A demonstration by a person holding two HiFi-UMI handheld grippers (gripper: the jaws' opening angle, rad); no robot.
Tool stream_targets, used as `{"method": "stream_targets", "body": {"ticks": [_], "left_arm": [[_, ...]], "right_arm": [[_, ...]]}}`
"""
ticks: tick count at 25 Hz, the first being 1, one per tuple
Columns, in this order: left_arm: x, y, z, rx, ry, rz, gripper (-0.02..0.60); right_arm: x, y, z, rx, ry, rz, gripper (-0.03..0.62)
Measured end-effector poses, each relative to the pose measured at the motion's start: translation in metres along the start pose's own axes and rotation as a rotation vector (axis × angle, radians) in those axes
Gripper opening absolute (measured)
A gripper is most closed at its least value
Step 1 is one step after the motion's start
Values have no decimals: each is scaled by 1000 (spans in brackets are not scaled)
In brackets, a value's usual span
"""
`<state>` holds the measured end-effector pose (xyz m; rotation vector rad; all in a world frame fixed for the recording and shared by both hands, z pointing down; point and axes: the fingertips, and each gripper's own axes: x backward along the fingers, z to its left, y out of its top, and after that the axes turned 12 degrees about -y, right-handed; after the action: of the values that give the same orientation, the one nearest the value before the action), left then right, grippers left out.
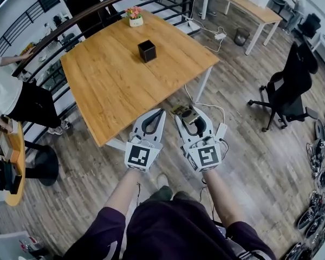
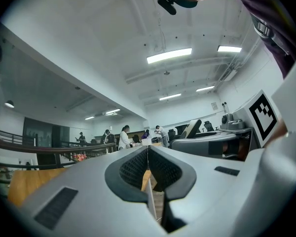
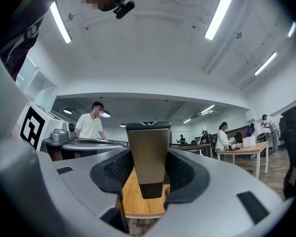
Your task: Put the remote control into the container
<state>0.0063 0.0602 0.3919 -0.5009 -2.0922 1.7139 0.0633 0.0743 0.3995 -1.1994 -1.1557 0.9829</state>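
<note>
A small black square container stands near the far middle of the wooden table. My right gripper is shut on the remote control, a bronze-coloured bar held over the floor just off the table's near corner. In the right gripper view the remote control stands upright between the jaws of the right gripper, its dark end toward the camera. My left gripper hovers beside it at the table's near edge. In the left gripper view the left gripper is shut with nothing in it.
A flower pot sits at the table's far edge. A railing runs behind the table, with a person at the left. A black office chair stands at the right. A white power strip and cables lie on the floor.
</note>
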Motion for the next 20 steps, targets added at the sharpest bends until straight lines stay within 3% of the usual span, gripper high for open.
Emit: {"method": "stream_targets", "body": {"ticks": [2,10,17,20], "left_arm": [[-6,1,12,0,-4,-28,15],[-30,-12,51,13,-13,-6,15],[-63,-27,84,28,15,-24,15],[-81,-32,99,26,27,7,15]], "right_arm": [[-12,0,-2,-2,-16,-1,221],[-57,-9,-16,-3,-38,9,221],[-101,-23,-36,3,-13,25,221],[-123,-25,-47,4,8,24,221]]}}
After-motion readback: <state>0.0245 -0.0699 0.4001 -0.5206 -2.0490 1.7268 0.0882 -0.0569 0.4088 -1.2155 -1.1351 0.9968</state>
